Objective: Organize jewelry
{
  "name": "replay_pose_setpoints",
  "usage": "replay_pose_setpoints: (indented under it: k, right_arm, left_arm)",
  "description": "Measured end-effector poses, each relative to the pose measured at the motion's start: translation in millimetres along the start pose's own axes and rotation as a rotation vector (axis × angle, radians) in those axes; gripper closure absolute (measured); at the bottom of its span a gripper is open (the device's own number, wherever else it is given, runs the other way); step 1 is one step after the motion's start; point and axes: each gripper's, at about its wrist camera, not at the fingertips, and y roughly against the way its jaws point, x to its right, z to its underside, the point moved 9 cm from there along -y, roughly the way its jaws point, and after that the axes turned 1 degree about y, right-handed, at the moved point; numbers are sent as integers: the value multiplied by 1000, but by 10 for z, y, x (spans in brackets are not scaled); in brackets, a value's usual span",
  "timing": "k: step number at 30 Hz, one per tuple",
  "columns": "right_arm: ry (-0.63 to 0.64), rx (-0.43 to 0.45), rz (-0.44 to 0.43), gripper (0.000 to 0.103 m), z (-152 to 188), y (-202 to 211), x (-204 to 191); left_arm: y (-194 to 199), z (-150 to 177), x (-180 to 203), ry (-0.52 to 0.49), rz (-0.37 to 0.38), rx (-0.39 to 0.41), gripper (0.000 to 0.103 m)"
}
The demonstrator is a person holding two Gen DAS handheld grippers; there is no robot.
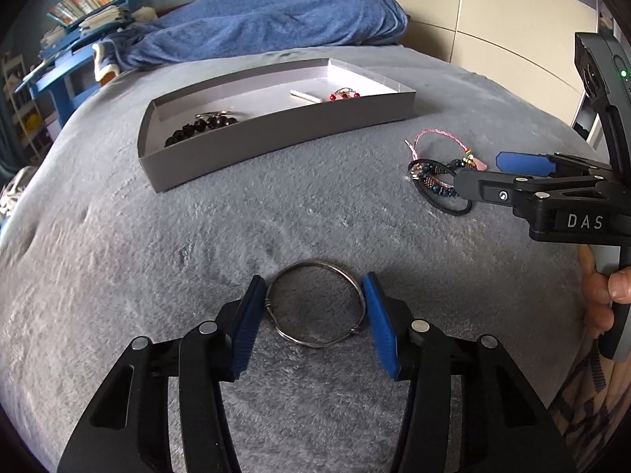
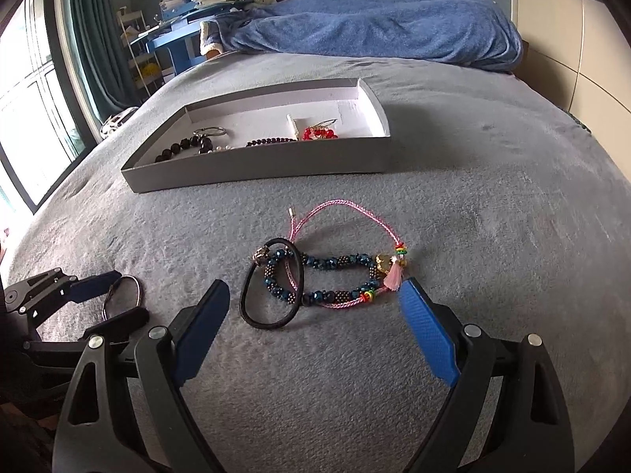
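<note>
Left tool (image 1: 313,295) closed on a wire bangle (image 1: 314,303) on the grey bed (image 1: 276,216), right tool (image 2: 315,295) wide — bracelet pile (image 2: 319,276) just ahead, grey tray (image 2: 256,169) at 11 o'clock beyond it.

The left gripper (image 1: 313,299) is pointing steeply down at the bed, its blue pads (image 1: 246,327) pressing both sides of a wire bangle (image 1: 315,303). The right gripper (image 2: 315,327) is tilting down likewise, jaws gaping wide, gripping nothing. A hand (image 1: 603,295) is holding its handle.
</note>
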Motion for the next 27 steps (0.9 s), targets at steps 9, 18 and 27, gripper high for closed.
replay_pose_setpoints:
  k: [9, 18, 27]
  right_arm:
    - [-66, 18, 0, 16, -51, 35, 164]
    - [-183, 36, 25, 24, -112, 47, 497]
    - [-173, 12, 67, 38, -154, -114, 564]
  left_arm:
    - [45, -143, -89, 19, 1, 29, 51]
    - [-9, -273, -263, 63, -4, 54, 51]
    - [-26, -260, -288, 94, 19, 55, 51]
